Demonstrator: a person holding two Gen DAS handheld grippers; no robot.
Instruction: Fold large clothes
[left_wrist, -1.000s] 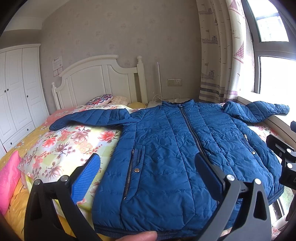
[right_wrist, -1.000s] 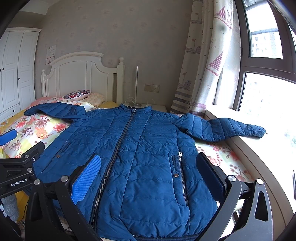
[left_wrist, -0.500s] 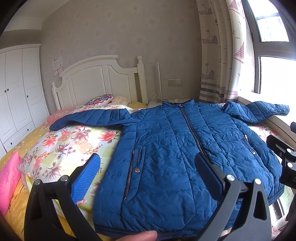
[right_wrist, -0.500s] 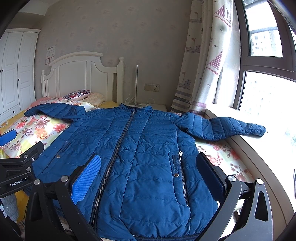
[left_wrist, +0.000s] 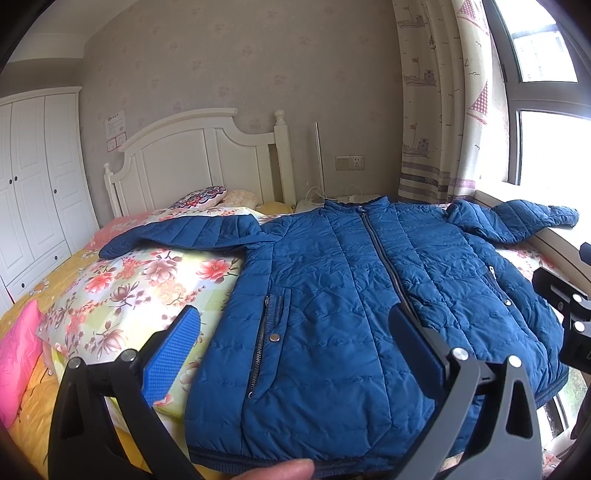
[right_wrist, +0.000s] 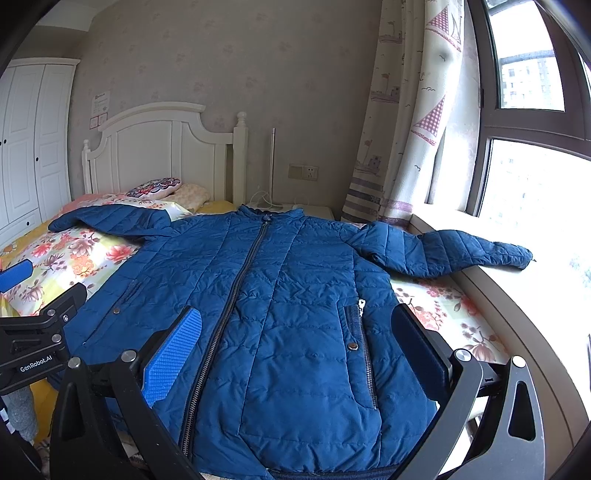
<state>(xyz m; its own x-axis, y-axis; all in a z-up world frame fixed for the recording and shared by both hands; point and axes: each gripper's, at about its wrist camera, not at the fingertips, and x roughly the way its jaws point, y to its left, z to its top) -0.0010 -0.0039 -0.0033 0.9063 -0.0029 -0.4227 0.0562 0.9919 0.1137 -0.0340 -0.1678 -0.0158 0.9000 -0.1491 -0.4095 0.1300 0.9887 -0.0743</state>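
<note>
A blue quilted jacket (left_wrist: 351, 280) (right_wrist: 288, 295) lies front up and zipped on the bed, both sleeves spread out. Its left sleeve (left_wrist: 184, 234) rests on the floral bedding; its right sleeve (right_wrist: 443, 251) reaches onto the window sill. My left gripper (left_wrist: 295, 347) hovers open above the jacket's hem near the left pocket, holding nothing. My right gripper (right_wrist: 295, 347) hovers open above the hem near the right pocket, also holding nothing. A fingertip (left_wrist: 273, 470) shows at the bottom edge of the left wrist view.
The floral bedding (left_wrist: 140, 288) covers the bed, with a pink cushion (left_wrist: 18, 354) at its left and pillows by the white headboard (left_wrist: 192, 155). A white wardrobe (left_wrist: 33, 192) stands at the left. Window sill (right_wrist: 517, 295) and curtain (right_wrist: 402, 129) bound the right side.
</note>
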